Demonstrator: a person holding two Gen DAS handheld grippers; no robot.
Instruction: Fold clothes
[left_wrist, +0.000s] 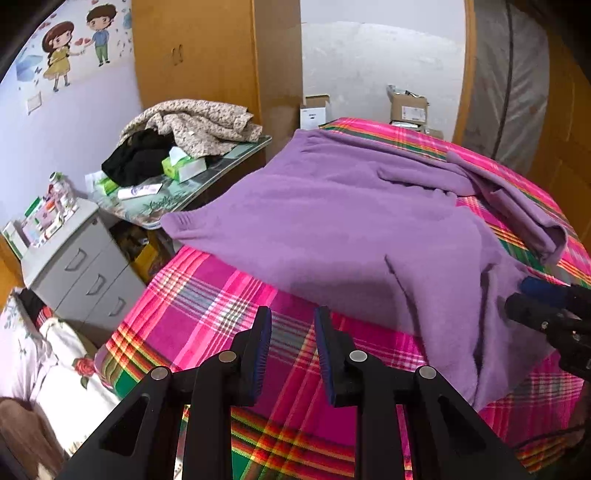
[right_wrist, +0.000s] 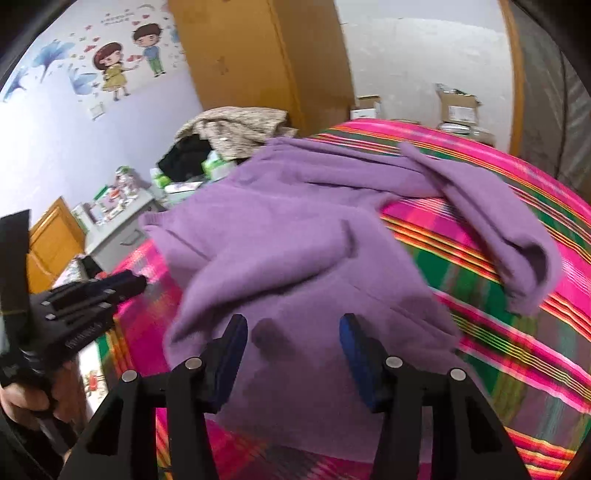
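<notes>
At far left a grey drawer unit (left_wrist: 83, 266) stands beside a cluttered worktop (left_wrist: 207, 173) piled with clothes (left_wrist: 192, 129) and a tissue pack (left_wrist: 183, 167). The left claw (left_wrist: 291, 321) hovers over the plaid bed cover (left_wrist: 207, 295) near the bed's left edge, jaws narrowly apart, gripping nothing. To its right the purple sweater (left_wrist: 332, 221) lies spread on the bed, one sleeve (left_wrist: 517, 206) flung to the far right. The right claw (right_wrist: 293, 325) hangs over the sweater's near hem, jaws wide, nothing between them.
</notes>
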